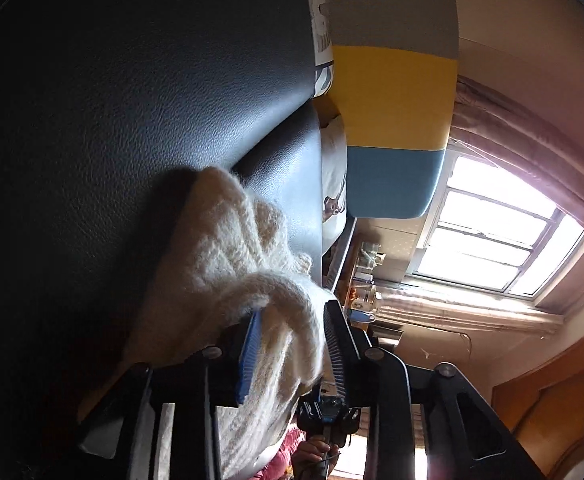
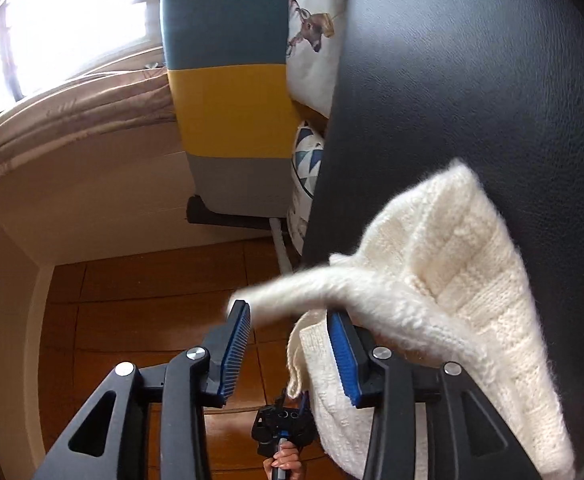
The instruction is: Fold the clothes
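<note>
Sweater (image 1: 228,272) between both open claws

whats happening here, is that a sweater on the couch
A person with a gripper in each hand is folding a fluffy cream knit sweater on a dark leather seat. The left gripper has knit bunched between its fingers, though a firm grip can't be confirmed. The right gripper is open, with a sleeve-like strip of the sweater draped across its fingertips. Striped and printed cushions sit behind.

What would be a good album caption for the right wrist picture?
Open right gripper beside a fuzzy white knit sweater draped over a black leather seat.
</note>
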`<state>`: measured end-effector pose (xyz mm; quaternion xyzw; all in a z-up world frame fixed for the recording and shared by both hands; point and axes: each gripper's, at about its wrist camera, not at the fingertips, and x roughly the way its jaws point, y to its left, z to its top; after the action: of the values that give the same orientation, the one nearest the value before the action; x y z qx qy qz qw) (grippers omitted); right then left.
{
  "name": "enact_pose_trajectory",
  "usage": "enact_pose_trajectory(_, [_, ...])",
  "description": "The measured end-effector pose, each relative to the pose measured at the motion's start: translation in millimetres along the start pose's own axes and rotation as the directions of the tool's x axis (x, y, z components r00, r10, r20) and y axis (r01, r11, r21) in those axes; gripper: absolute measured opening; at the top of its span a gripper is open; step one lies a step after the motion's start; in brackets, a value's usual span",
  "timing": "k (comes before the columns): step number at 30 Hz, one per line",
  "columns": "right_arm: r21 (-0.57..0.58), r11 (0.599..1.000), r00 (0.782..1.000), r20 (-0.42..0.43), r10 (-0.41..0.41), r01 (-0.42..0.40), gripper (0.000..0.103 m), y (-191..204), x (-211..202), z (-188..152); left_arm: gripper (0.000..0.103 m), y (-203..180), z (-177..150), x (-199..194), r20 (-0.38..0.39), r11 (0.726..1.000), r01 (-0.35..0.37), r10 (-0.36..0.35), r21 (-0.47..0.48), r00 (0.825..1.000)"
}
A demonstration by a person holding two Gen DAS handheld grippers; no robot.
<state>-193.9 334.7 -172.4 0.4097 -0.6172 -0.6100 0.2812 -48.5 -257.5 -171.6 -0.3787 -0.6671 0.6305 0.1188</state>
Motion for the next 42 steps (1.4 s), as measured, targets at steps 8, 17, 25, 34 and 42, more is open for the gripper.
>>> enact_pose_trajectory(8, [-0.458, 0.695, 0.824, 0.187, -0.534, 0.554, 0.046, 47, -33, -48, 0.059, -12, -18, -34, 0.117, 0.923, -0.258, 0.234, 0.286, 0.965])
enact_pose_trajectory(17, [-0.526, 0.491, 0.680, 0.257, -0.687, 0.694, 0.046, 4, -59, -87, 0.058, -7, -58, -26, 0.062, 0.835, -0.280, 0.285, 0.473, 0.957])
enact_pose_trajectory(25, [-0.658, 0.367, 0.586, 0.141, -0.798, 0.657, 0.035, -2, -63, -121, 0.006, -14, -74, -36, 0.032, 0.816, -0.284, 0.311, 0.503, 0.950])
enact_pose_trajectory(34, [-0.682, 0.335, 0.518, 0.076, -0.852, 0.650, 0.037, 2, -94, -155, 0.012, 9, -88, -56, 0.071, 0.769, -0.412, 0.436, 0.489, 0.897])
enact_pose_trajectory(42, [-0.739, 0.227, 0.614, 0.303, -0.729, 0.634, 0.043, 85, -72, -145, 0.055, -83, -108, -36, 0.191, 0.607, -0.369, 0.338, 0.704, 0.922])
